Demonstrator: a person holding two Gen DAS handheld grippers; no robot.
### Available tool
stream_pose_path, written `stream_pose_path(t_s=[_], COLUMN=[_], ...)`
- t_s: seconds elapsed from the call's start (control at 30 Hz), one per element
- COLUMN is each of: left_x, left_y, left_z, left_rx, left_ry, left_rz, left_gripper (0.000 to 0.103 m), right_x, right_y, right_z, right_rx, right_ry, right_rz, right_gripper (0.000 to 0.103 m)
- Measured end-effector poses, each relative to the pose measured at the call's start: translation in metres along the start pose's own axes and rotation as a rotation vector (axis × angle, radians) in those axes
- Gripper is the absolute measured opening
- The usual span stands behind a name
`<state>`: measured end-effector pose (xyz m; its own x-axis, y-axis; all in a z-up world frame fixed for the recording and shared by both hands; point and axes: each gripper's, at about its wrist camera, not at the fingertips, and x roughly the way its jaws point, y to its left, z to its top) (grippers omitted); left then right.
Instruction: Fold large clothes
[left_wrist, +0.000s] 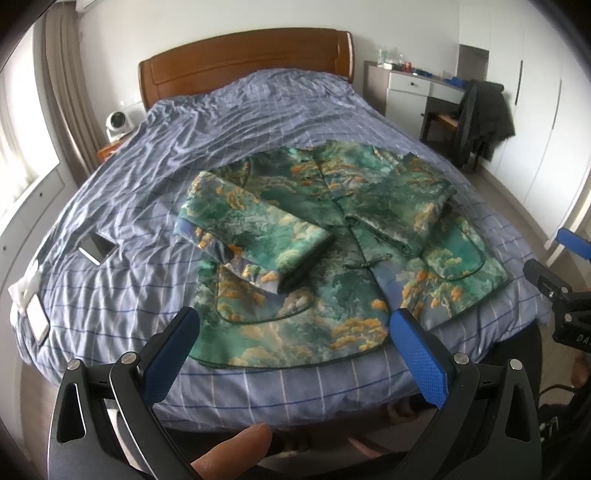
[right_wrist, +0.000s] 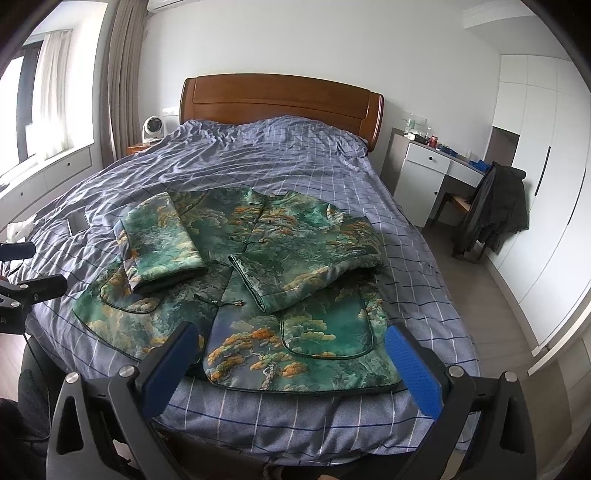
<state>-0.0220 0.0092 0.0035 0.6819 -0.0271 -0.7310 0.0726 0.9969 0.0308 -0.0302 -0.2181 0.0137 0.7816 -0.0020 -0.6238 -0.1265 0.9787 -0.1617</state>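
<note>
We hold both claws, left (left_wrist: 293, 325) and right (right_wrist: 291, 341), apart above the jacket (left_wrist: 332, 251), sleeves folded in, hem nearest for lifting.

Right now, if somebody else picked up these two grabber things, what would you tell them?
Left gripper: open, empty, hovering over the jacket's near hem.
Right gripper: open, empty, same place.
Jacket: flat, front up, on the bed, collar toward the headboard.
Done: both sleeves folded in across the chest.
Left: fold the body, likely hem up toward the collar.
</note>
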Motion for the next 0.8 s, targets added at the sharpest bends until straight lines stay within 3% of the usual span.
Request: stream_pose_path(t_s=[0.8], left_x=[0.0012], left_y=[-0.004], left_z=[0.0008], left_rx=[0.002], left_ry=[0.0], left_rz=[-0.003], left_gripper=[0.102], right_x=[-0.0002], right_y=[0.0001], right_z=[0.0007], right_rx=[0.006], right_ry=[0.002], right_rz=[0.001], right_gripper=[0.103])
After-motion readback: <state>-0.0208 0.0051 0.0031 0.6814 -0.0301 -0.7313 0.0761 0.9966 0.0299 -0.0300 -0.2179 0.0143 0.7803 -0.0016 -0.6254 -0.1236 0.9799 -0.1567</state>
